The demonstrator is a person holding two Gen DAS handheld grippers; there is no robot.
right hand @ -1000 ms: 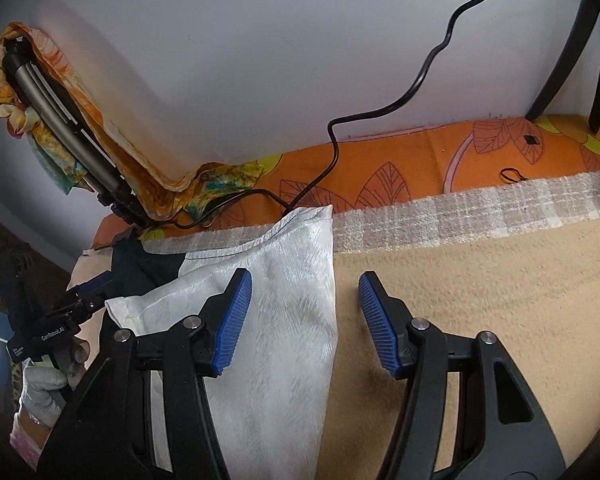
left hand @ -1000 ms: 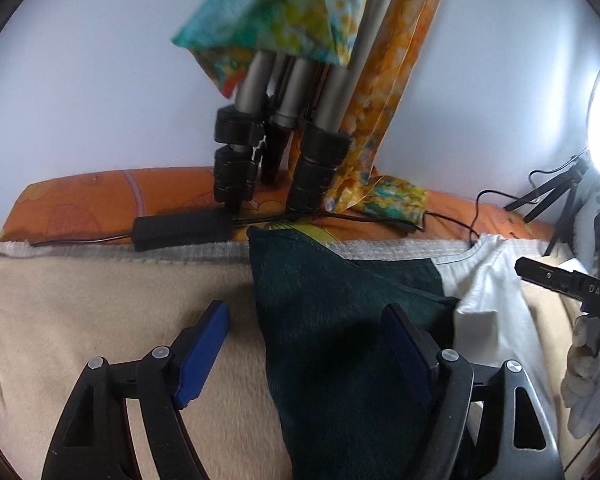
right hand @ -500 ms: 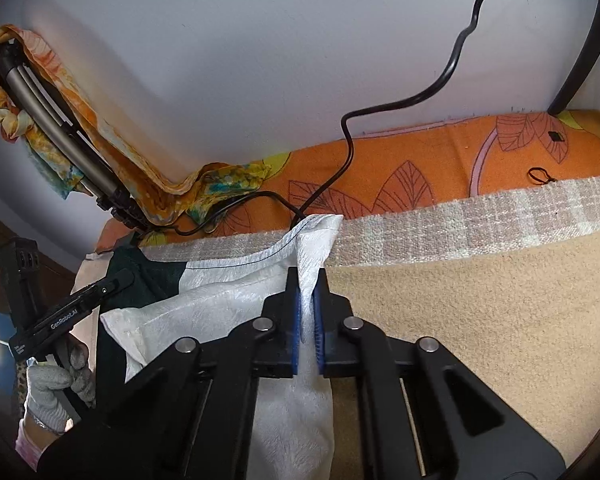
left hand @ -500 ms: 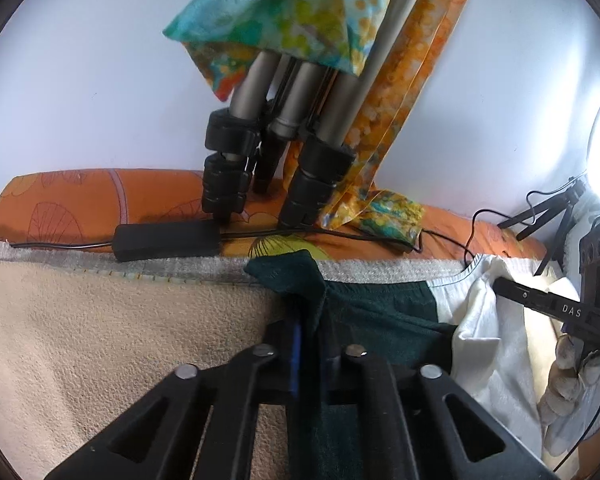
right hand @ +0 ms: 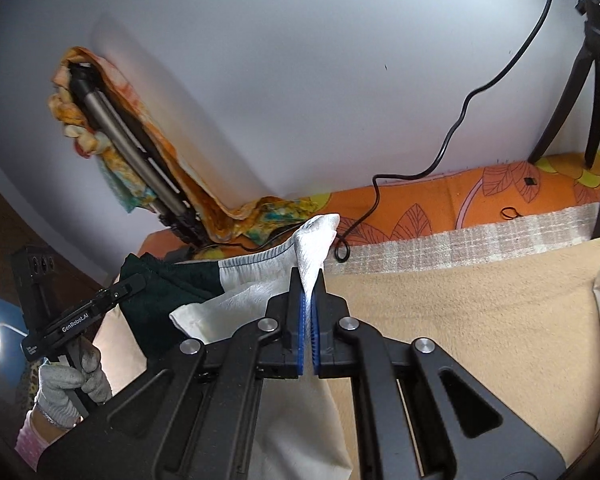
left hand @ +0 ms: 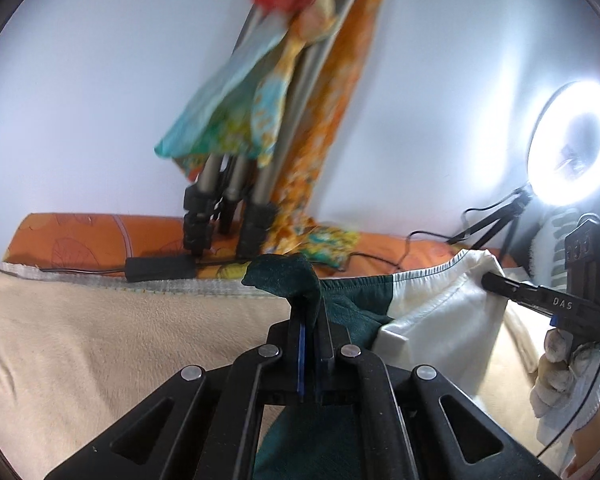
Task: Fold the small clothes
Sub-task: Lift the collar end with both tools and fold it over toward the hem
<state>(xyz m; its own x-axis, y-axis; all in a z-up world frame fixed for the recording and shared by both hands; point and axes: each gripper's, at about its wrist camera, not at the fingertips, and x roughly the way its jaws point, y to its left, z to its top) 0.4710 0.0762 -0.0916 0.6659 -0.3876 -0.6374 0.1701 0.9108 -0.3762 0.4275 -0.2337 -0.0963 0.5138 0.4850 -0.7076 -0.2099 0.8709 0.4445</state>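
Note:
A small garment, half dark green [left hand: 352,308] and half white [left hand: 440,312], lies on a beige blanket [left hand: 120,344]. My left gripper [left hand: 310,320] is shut on the green corner and holds it lifted off the blanket. My right gripper [right hand: 308,304] is shut on the white corner [right hand: 316,240] and holds it raised too. In the left wrist view the right gripper [left hand: 496,282] pinches the white edge at the right. In the right wrist view the left gripper [right hand: 134,282] shows at the left on the green part [right hand: 168,292].
A folded tripod [left hand: 228,200] draped with colourful cloth leans on the wall behind, with a black box and cable [left hand: 158,268] on the orange sheet [left hand: 80,236]. A lit ring light [left hand: 572,144] stands at the right. Another tripod [right hand: 596,92] stands at the far right.
Both grippers closed on the garment's far corners a second ago. Since then both have lifted their corners up off the blanket.

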